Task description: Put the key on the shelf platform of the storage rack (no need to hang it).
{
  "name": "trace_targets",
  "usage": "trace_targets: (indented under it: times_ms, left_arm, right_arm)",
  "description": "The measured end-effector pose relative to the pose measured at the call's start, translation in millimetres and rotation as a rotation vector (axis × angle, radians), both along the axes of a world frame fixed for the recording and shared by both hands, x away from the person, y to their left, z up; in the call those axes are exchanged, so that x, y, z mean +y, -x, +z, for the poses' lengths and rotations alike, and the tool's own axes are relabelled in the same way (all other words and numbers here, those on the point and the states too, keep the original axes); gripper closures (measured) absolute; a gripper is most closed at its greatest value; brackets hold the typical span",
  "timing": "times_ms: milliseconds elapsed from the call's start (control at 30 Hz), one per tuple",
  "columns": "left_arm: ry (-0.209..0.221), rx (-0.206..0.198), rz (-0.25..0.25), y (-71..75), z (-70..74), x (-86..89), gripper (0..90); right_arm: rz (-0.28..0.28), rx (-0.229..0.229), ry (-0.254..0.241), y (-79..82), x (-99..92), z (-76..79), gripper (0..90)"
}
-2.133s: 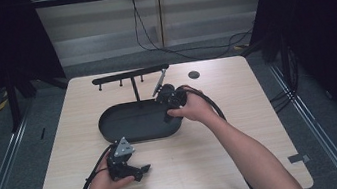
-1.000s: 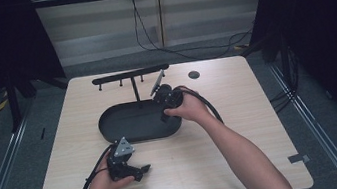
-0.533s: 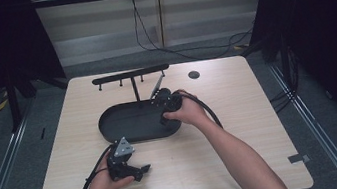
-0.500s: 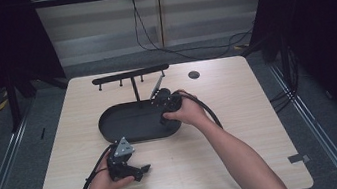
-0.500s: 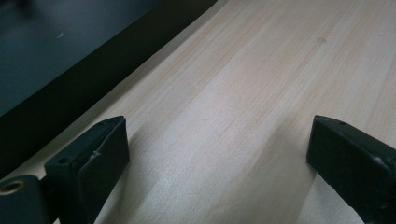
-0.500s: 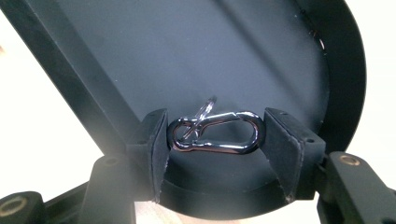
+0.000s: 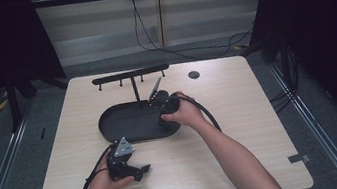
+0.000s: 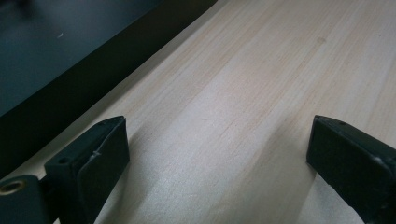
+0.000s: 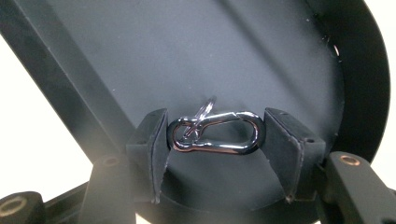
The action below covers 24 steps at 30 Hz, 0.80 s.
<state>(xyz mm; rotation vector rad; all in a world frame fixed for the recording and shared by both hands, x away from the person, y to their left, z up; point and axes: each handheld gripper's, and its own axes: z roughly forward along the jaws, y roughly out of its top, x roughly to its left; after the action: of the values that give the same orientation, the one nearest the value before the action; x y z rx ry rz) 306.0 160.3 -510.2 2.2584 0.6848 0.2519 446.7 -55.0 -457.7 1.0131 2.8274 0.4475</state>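
Carabiner point(image 9: 215, 132) is clamped lengthwise in the right tool point(image 9: 215, 135) above the black oval tray point(image 7: 126, 131). Left tool point(image 8: 217, 154) is held apart over the pale wooden desk point(image 7: 236, 89); dark curtains are seen around.

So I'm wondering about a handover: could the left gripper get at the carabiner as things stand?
Probably not directly. The carabiner is clamped end to end in the right gripper over the black tray, whose pads cover both ends. The left gripper rests open on the table, nearer the person than the tray.
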Motion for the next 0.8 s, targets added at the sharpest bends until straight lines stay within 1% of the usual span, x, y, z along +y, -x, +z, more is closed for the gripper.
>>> trace_targets:
  times_ms: [67,133,233,300,367,567,633,667,700,733,767,800]
  left_arm:
    - [0.001,0.000,0.000,0.0,0.0,-0.1,5.4]
    - [0.001,0.000,0.000,0.0,0.0,0.0,5.4]
    - [0.001,0.000,-0.001,0.0,0.0,0.0,5.4]
    - [0.000,0.000,0.000,0.0,0.0,0.0,5.4]
    - [0.000,0.000,-0.001,0.0,0.0,0.0,5.4]
    - [-0.001,-0.001,-0.001,-0.1,0.0,0.0,5.4]
    - [0.000,-0.001,0.000,-0.1,0.0,0.0,5.4]
    - [0.000,-0.001,0.000,-0.1,0.0,0.0,5.4]
    - [0.000,-0.001,0.000,-0.1,0.0,0.0,5.4]
    - [-0.001,0.000,-0.001,-0.1,0.1,0.0,5.4]
    - [-0.001,0.000,-0.002,-0.1,0.0,0.0,5.2]
    - [0.000,0.000,-0.001,-0.1,0.0,-0.1,5.2]
  right_arm:
    - [0.001,-0.004,-0.009,-0.7,0.2,-0.5,42.1]
    - [-0.002,-0.003,-0.003,-1.2,0.9,-0.3,42.1]
    - [-0.016,-0.002,-0.007,-1.4,1.8,-1.8,42.1]
    - [-0.007,-0.009,-0.006,-2.4,1.6,-2.9,42.1]
    - [-0.013,-0.003,-0.001,-2.2,3.0,-4.6,42.1]
    - [-0.004,-0.005,-0.002,-3.7,5.4,-8.5,42.1]
    - [-0.002,-0.005,0.006,-3.2,6.4,-9.6,42.0]
    - [-0.004,-0.002,-0.001,-3.1,6.4,-10.4,41.8]
    - [-0.011,0.001,-0.005,-3.1,6.2,-10.8,41.5]
    - [-0.006,0.000,-0.007,-3.5,5.5,-10.4,41.3]
    - [-0.009,-0.004,-0.008,-3.6,5.0,-9.8,40.1]
    - [-0.017,0.003,-0.014,-3.4,4.7,-9.3,37.8]
